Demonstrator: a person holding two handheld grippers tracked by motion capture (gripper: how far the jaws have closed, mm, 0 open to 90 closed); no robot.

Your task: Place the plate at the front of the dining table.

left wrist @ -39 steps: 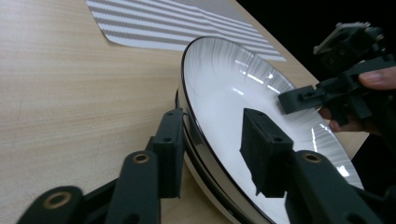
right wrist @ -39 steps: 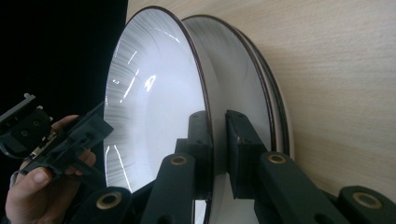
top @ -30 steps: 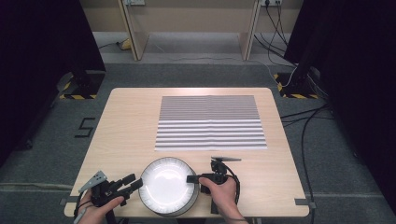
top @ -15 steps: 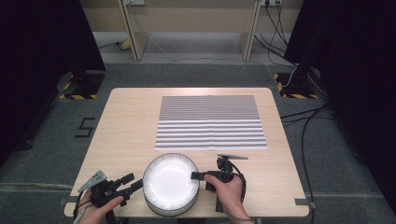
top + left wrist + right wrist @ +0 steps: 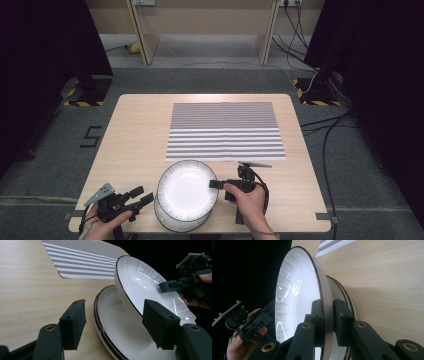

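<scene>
Two white plates with dark rims are stacked near the table's front edge. The upper plate (image 5: 185, 192) (image 5: 140, 282) (image 5: 294, 290) is tilted, its right side raised off the lower plate (image 5: 167, 221) (image 5: 117, 327) (image 5: 347, 298). My right gripper (image 5: 215, 184) (image 5: 328, 315) is shut on the upper plate's right rim, one jaw on each face. Just left of the stack, my left gripper (image 5: 139, 196) (image 5: 115, 315) stands open, its jaws pointing at the plates without touching them.
A grey-and-white striped placemat (image 5: 226, 131) (image 5: 82, 262) lies flat on the far half of the wooden table (image 5: 135, 135). Cables and black stands sit on the floor around the table. The person's hands come in at the front edge.
My right gripper has risen and shifted slightly right with the upper plate's rim, tilting that plate further off the lower one. The left gripper has barely moved.
</scene>
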